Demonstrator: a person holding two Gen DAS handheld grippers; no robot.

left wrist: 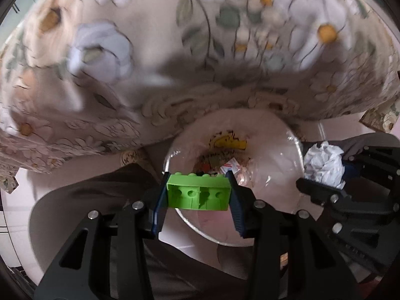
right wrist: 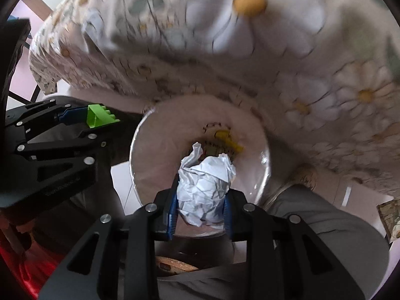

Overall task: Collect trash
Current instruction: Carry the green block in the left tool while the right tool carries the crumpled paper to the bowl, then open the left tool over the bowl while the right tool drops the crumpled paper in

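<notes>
Your left tongs (left wrist: 197, 195) clench the green brick (left wrist: 198, 195), long axis spanning the jaws; right tongs (right wrist: 201, 200) grip the crumpled paper (right wrist: 205, 187). The lined bin (right wrist: 142, 135) lies directly below both; paper better centred.

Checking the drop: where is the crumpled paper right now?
The crumpled paper is clamped in the right tongs, over the open bin below the floral tablecloth.

Bin (left wrist: 297, 150) below brick (left wrist: 198, 193); paper (left wrist: 325, 165) right.
</notes>
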